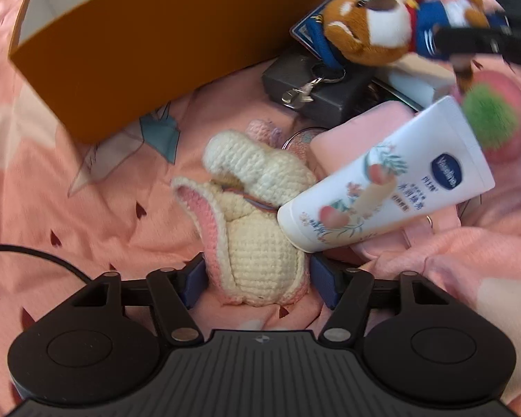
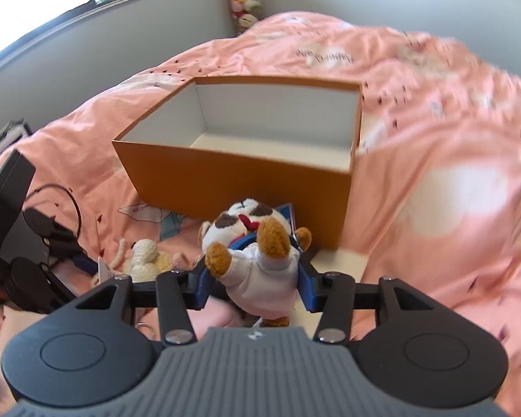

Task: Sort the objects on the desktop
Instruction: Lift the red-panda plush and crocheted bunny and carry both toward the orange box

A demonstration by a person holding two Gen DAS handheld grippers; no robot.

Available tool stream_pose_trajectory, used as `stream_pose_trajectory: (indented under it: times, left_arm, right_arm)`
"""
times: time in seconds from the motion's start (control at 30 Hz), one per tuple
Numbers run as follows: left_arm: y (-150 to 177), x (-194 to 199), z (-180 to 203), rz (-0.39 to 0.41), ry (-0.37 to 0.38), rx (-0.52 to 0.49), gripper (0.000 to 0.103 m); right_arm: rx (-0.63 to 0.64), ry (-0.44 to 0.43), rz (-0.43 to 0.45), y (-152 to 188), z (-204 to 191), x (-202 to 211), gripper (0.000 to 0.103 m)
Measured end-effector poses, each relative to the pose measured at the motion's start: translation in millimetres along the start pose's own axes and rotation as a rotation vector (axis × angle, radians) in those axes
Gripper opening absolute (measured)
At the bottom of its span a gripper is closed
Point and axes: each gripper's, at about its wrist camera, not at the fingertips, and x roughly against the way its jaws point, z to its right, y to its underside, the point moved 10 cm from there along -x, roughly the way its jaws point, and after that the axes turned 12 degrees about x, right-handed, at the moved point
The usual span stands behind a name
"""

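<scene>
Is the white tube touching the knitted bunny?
Touching: the left wrist view shows the tube's cap end resting against the bunny.

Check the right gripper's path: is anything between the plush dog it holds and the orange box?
Nothing visible blocks it. The plush dog, clamped in the right gripper, sits just in front of the orange box. Only the near wall lies ahead; the box's white inside looks bare as far as it shows.
</scene>
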Motion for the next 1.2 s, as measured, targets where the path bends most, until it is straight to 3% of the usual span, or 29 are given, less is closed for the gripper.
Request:
stream_pose_trajectory:
  times: [0.17,0.57,0.87,1.07,1.2]
  left_arm:
    - [2.4,6.5,-0.4,0.03,-0.014,0.037,0.055]
    - [-19.0,73.7,-17.2,0.189,-0.06,0.159,0.048]
    - [-56.2,122.8,-7.5,0.382,0.029,0.205,0.048]
    - [-72.8,108.7,27.9,0.369,0.146,0.208,0.048]
    - [-78.0,87.6,48.4,0.348,0.151,0.195,0.048]
  right_arm:
    - [-0.077,0.0,0.009,8.2,-9.7,-5.3,0.052]
    - [-0.111,0.015,0.051,8.5,-5.1,4.6,0.052]
    - [-0.13,0.106,0.052,3.0,16.5,14.1,0.052]
    - [-0.134,0.093,-0.037,18.2,17.2,-5.5,0.056]
    - [-0.11,0.067,-0.073,25.1,16.4,-12.4,0.06]
